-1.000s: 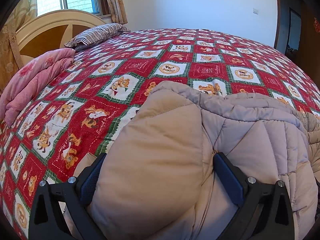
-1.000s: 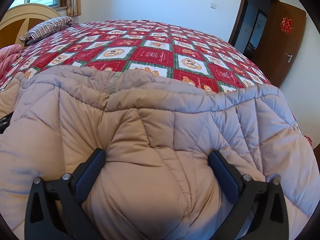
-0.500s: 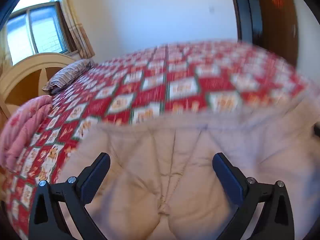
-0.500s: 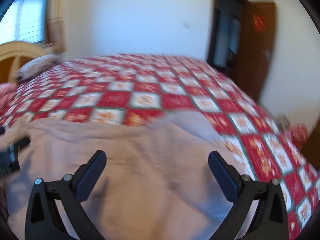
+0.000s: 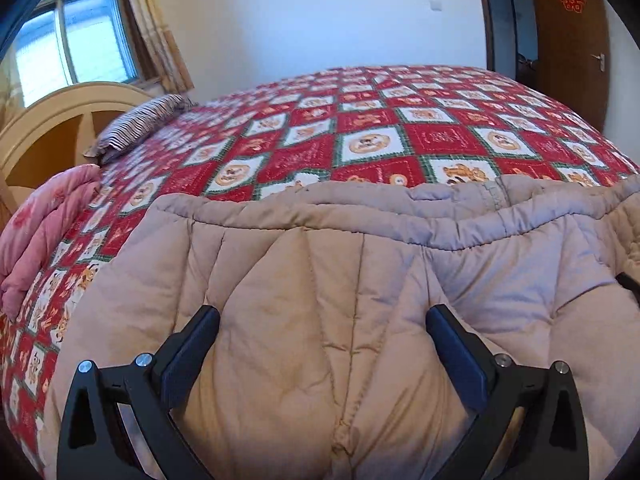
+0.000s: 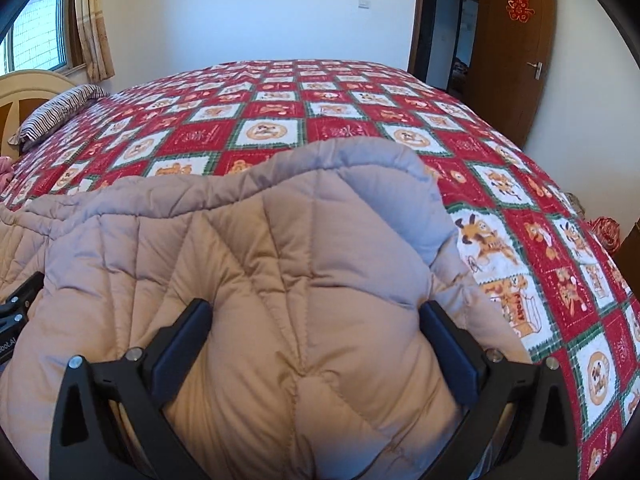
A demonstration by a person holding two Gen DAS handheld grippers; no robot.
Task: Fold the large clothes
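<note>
Beige padded coat (image 5: 340,280) spread along the bed's (image 5: 440,140) near edge.
Left gripper (image 5: 322,344) and right gripper (image 6: 316,336) both gape wide, padding bulging between their fingers, nothing pinched.

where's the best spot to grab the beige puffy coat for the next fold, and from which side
Probably grip the beige puffy coat at its far piped edge, one gripper toward each end, reaching over from the near side. That hem runs straight across the red patterned quilt and is thinner than the puffed panels bulging between the open left gripper and right gripper.
</note>
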